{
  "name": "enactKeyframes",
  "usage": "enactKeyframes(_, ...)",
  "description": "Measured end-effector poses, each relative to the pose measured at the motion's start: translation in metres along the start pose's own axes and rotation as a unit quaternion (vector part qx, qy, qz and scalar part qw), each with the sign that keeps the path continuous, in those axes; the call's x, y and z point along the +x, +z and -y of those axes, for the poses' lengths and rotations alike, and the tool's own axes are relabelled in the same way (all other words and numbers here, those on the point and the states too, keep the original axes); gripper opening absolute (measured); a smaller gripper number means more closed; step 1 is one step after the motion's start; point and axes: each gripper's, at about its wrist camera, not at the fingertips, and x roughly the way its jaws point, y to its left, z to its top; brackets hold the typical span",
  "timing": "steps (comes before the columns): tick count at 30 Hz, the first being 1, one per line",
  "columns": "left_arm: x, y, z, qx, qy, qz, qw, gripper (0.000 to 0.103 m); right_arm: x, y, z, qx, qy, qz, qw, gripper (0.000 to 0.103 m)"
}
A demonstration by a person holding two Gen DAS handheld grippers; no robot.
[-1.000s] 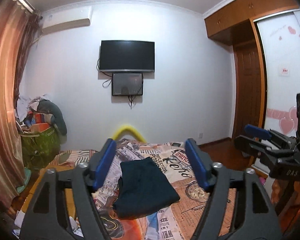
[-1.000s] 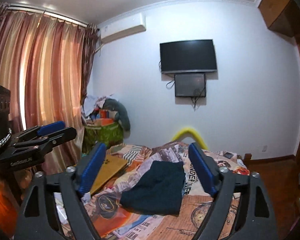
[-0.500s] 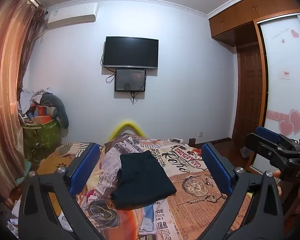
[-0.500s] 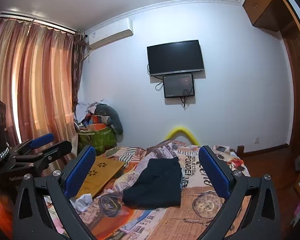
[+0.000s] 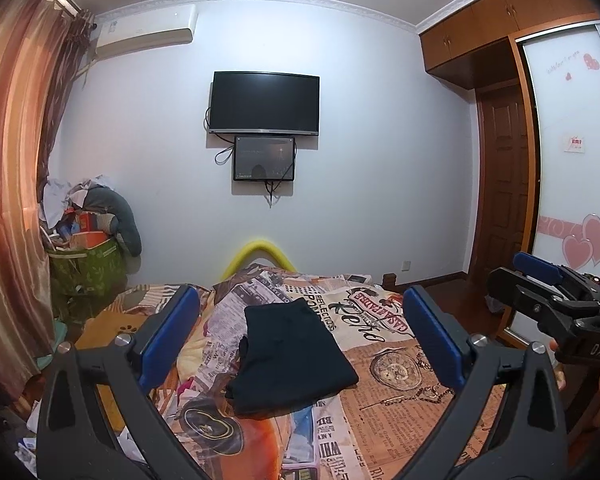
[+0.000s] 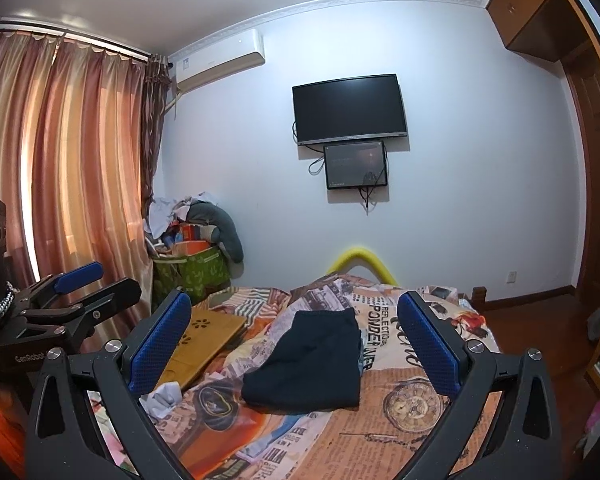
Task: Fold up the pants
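One pair of dark pants, lying folded into a compact rectangle in the middle of the newspaper-print bedspread. Likely soft, limp and light, apt to sag or unfold if lifted by one layer; best pinched at a corner through all layers. Left gripper and right gripper both spread wide, holding nothing, raised well clear of the cloth.
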Motion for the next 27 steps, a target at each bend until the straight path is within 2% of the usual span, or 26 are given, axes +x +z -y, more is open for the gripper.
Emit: enactKeyframes(27, 0.0002, -0.0026, 0.0002, 0.004, -0.010, -0.006, 0.9999, 0.103, -0.0081, 0.0041, -0.0030, -0.002, -0.009, -0.006, 1.000, 0.103)
